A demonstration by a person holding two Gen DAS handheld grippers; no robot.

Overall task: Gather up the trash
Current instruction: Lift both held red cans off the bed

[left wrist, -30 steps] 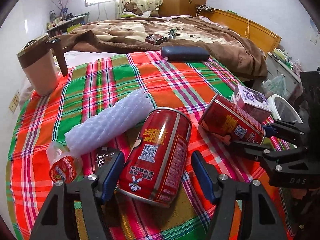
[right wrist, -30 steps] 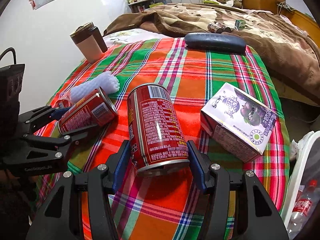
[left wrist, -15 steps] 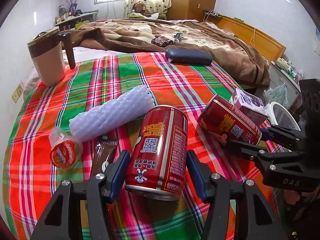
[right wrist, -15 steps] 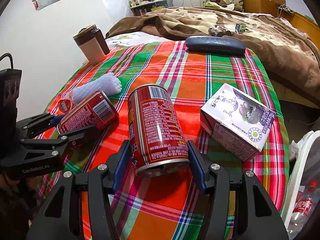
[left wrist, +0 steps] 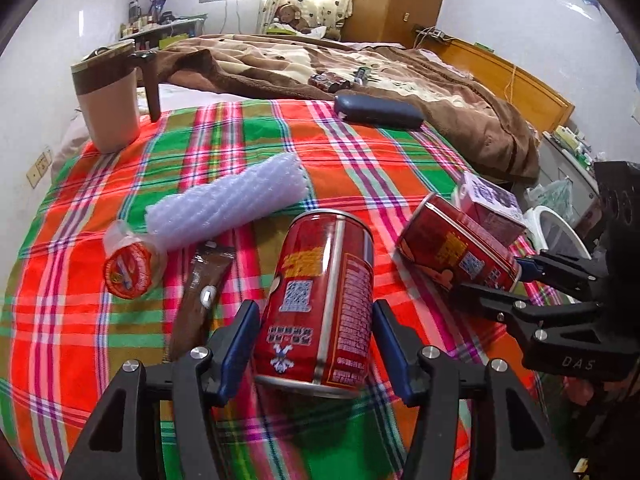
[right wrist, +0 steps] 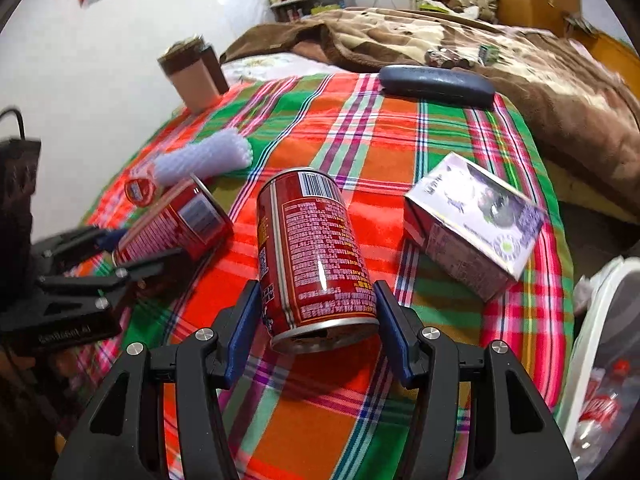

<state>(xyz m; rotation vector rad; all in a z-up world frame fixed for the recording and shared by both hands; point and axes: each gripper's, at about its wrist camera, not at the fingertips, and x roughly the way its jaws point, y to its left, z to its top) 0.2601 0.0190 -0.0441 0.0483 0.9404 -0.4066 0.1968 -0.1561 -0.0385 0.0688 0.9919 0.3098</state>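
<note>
My left gripper (left wrist: pixel 316 344) is shut on a red can (left wrist: pixel 320 300) and holds it above the plaid cloth (left wrist: pixel 360 168). My right gripper (right wrist: pixel 316 332) is shut on a second red can (right wrist: pixel 316 252), also lifted; that can shows in the left wrist view (left wrist: pixel 456 252), and the left can in the right wrist view (right wrist: pixel 176 220). On the cloth lie a white foam net sleeve (left wrist: pixel 228 204), a small red-lidded cup (left wrist: pixel 130 266), a brown wrapper (left wrist: pixel 200 284) and a purple carton (right wrist: pixel 476 224).
A white bin (right wrist: pixel 600 360) with a plastic bottle stands off the bed's right edge. A beige mug (left wrist: pixel 106 104) and a dark blue case (left wrist: pixel 378 110) sit at the far end of the cloth. A brown blanket (left wrist: pixel 360 68) lies beyond.
Both grippers have lifted and pulled back with their cans. The left jaws have closed in on their can. The brown wrapper under the left can has come into view.
</note>
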